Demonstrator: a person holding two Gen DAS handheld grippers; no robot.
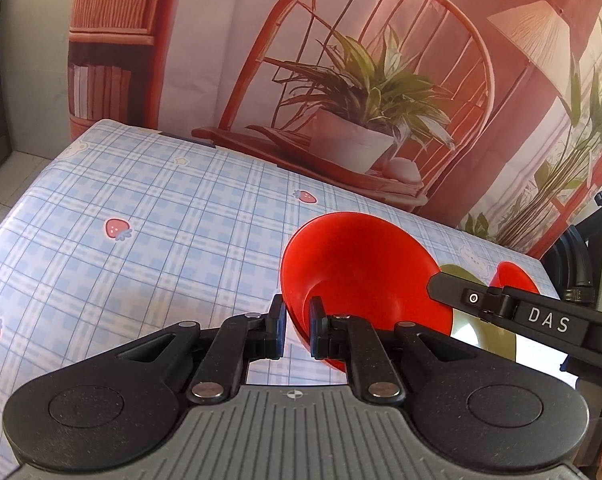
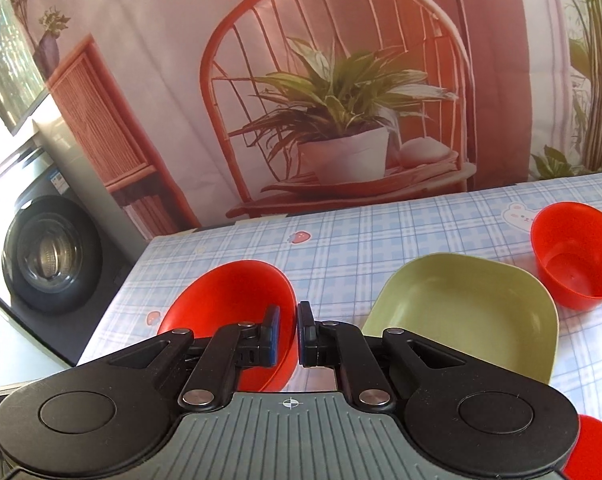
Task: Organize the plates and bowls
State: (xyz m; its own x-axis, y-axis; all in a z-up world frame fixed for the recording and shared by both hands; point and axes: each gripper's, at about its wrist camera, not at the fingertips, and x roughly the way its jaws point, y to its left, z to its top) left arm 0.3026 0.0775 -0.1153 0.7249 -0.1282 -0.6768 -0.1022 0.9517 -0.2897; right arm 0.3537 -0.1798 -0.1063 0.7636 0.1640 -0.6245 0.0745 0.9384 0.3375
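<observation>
Both your left hand-held gripper (image 1: pixel 295 326) and right hand-held gripper (image 2: pixel 288 334) clench opposite rims of the tilted red bowl (image 1: pixel 357 276), left of the green plate (image 2: pixel 465 312) on the desk (image 1: pixel 141 220). It looks light, stiff, slippery plastic; grip the rim.

1. Left of the tilted red bowl (image 1: pixel 365 276), the checked tablecloth (image 1: pixel 149 216) runs bare to the table's left and far edges: open passage.
2. Right of the bowl, the right gripper (image 2: pixel 297 330) reaches in and the green square dish (image 2: pixel 461 312) lies just beside.
3. A red cup (image 2: pixel 577 256) stands just past the dish's far right corner.
4. The printed backdrop (image 2: pixel 341 80) closes the far side.
</observation>
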